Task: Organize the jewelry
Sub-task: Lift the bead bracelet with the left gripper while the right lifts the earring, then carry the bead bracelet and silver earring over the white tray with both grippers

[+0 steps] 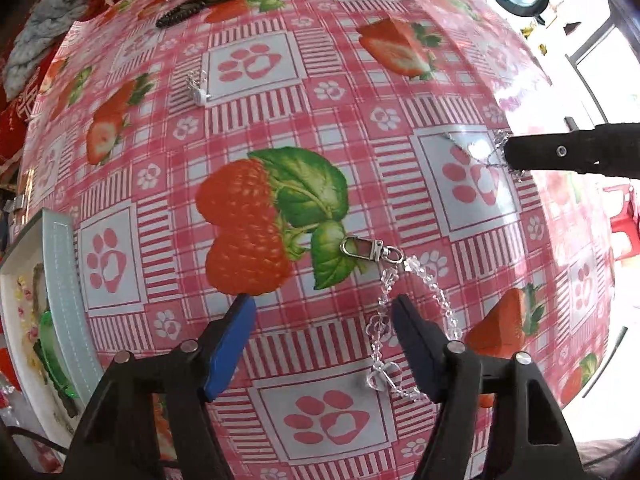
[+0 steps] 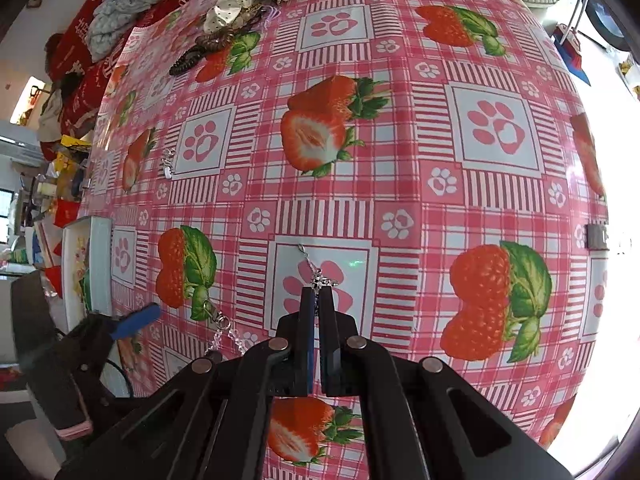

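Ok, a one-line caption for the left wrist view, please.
Open left gripper above a clear bead chain on the strawberry tablecloth; right gripper pinching a thin silver chain.

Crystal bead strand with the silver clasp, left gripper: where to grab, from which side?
Probably the doubled beads just below the silver clasp, from straight above. The crystal bead strand lies flat on the tablecloth and narrows there. The left gripper is open, one finger between the runs; shift toward the clasp.

Strawberry-print tablecloth (image 1: pixel 320 128), clear bead chain with clasp (image 1: pixel 416 276), silver chain (image 2: pixel 308 264), jewelry tray (image 1: pixel 60 264), hair ties (image 2: pixel 224 44)
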